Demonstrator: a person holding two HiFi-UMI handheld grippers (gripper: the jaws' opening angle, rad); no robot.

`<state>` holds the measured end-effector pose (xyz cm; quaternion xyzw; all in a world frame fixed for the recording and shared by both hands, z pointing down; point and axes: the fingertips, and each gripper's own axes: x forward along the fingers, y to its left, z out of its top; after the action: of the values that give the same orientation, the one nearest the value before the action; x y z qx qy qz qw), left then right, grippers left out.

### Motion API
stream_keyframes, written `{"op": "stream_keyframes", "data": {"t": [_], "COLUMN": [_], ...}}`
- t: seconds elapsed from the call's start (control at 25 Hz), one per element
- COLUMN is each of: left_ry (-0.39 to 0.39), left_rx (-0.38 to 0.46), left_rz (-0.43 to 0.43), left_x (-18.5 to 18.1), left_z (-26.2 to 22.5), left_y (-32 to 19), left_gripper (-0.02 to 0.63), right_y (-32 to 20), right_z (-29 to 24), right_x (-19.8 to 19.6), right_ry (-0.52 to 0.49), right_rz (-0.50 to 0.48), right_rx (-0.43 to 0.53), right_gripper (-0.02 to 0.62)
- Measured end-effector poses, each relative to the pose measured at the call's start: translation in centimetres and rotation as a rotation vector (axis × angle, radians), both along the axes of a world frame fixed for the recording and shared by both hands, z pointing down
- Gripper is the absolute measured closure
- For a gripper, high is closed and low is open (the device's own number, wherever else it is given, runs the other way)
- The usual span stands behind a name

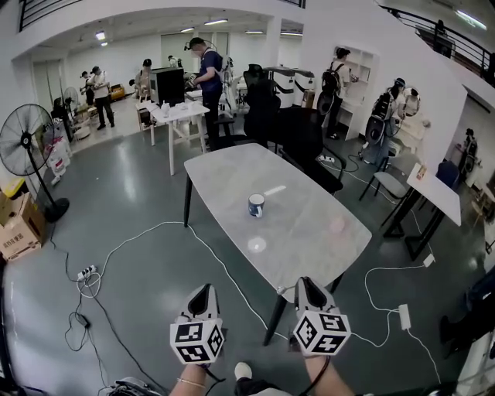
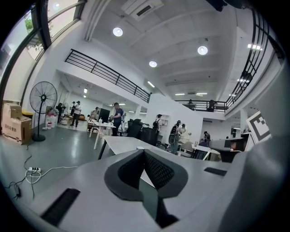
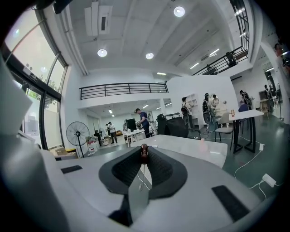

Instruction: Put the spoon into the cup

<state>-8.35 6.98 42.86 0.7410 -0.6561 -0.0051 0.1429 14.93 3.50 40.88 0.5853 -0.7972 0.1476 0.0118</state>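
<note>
Left gripper (image 1: pixel 205 289), jaws together, and right gripper (image 1: pixel 305 281), jaws pinching a small dark piece (image 3: pixel 144 152), point forward.

You're facing a pale marble table (image 1: pixel 309 220) on a glossy grey floor (image 1: pixel 131 201). Left of it there's a standing fan (image 1: pixel 27 143) plus cardboard boxes (image 1: pixel 19 228). Beyond it, white walls (image 1: pixel 124 58) and ceiling lights (image 1: pixel 216 22).

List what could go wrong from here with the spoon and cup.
1. The spoon lies flat on the smooth table, close beside the cup. A pinch could skid it away or knock the cup.
2. A white cable crosses the floor between the person and the table, so it may be a trip hazard on the way in.
</note>
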Motion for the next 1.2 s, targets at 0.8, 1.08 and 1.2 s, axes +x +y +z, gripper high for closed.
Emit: {"op": "stream_keyframes", "data": {"t": [0.8, 1.08, 1.2], "left_ry": [-0.015, 0.011, 0.014], "left_rx": [-0.011, -0.003, 0.006], "left_rz": [0.0, 0.057, 0.09], "left_x": [-0.7, -2.5, -3.7], "left_z": [0.0, 0.7, 0.4], "left_y": [-12.4, -18.6, -22.4], "left_gripper": [0.588, 0.588, 0.588], "right_y": [-11.7, -17.2, -20.1], "right_z": [1.8, 2.2, 1.7], "right_x": [-0.2, -2.6, -3.8], "right_ry": [-0.026, -0.006, -0.002], "right_rz": [0.009, 0.038, 0.073], "right_rx": [-0.039, -0.038, -0.03], "right_gripper": [0.534, 0.534, 0.534]}}
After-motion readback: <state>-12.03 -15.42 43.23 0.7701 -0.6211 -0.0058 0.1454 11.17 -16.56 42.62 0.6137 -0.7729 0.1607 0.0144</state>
